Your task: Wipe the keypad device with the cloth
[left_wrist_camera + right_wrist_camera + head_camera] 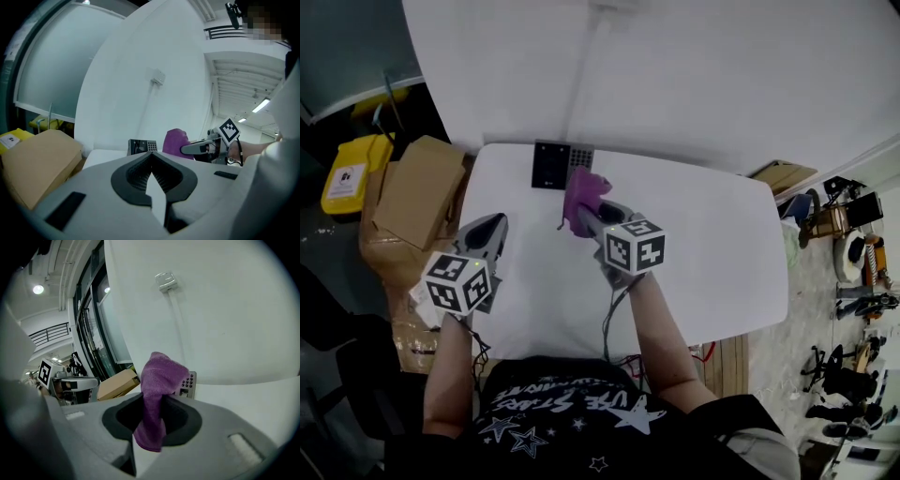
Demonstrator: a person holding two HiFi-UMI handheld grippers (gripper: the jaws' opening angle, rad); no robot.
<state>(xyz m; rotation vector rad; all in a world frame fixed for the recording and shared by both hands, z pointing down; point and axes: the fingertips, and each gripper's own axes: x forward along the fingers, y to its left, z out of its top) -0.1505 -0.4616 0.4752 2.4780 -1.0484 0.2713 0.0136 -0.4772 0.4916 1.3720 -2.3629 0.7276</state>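
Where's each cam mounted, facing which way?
Head view: on the head, steeply down at the table; forearms, left gripper and right gripper show.
Left gripper view: along its shut empty jaws toward keypad device.
Right gripper view: along jaws shut on the cloth, toward the wall.
Shared: all show the keypad device.

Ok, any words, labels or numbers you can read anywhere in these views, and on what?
"STARS": on the person's black shirt; the letters around it are too blurred to read.
Keypad device: key markings are too small to read.
White label on the yellow container: too small to read.
Marker cubes: square patterns only, no words.
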